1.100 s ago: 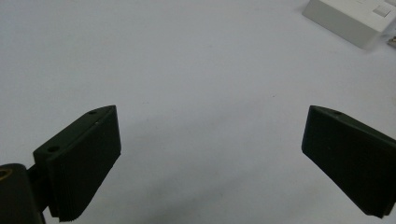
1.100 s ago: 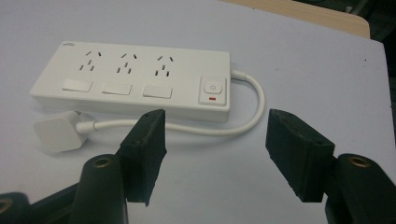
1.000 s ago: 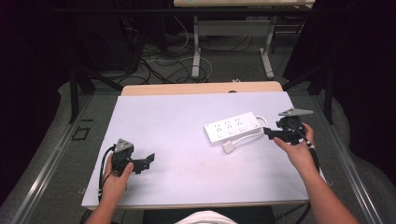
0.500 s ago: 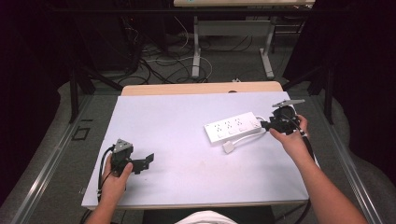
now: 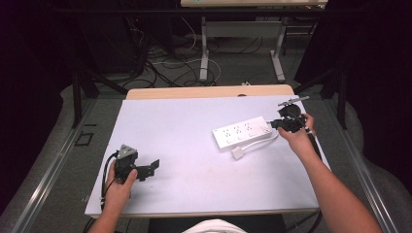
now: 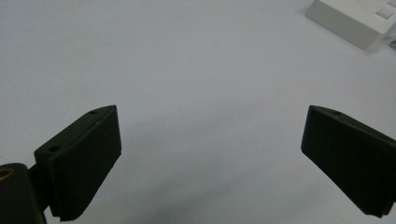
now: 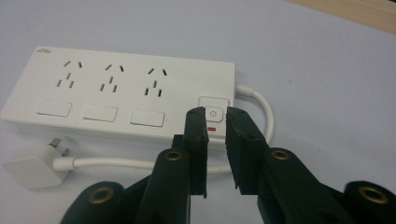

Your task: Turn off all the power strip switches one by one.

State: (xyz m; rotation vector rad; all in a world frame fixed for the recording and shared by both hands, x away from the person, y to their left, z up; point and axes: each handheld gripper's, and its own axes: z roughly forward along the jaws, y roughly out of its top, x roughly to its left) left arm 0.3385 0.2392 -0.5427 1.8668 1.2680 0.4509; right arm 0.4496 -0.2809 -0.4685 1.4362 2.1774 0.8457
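At three o'clock on the desk [image 5: 194, 116], the right gripper [image 5: 275, 124] points toward nine o'clock at the near end of the white power strip [image 5: 243, 132], held by a right hand [image 5: 296, 136] whose forearm runs in from five o'clock. Its jaws have just been closing and now stand almost together, a narrow gap left between them; in the right gripper view the tips [image 7: 215, 122] hover at the strip's power button [image 7: 213, 103] with nothing gripped. The power strip [image 7: 126, 95] lies flat, three sockets in a row, its cord [image 7: 140, 162] looping back along its near side to a white plug [image 7: 32, 167] lying on the desk.

At eight o'clock the left gripper [image 5: 154, 166] rests low on the desk, pointing toward three o'clock, the left hand [image 5: 119, 182] wrapped around its body. Its jaws are spread wide and hold nothing.
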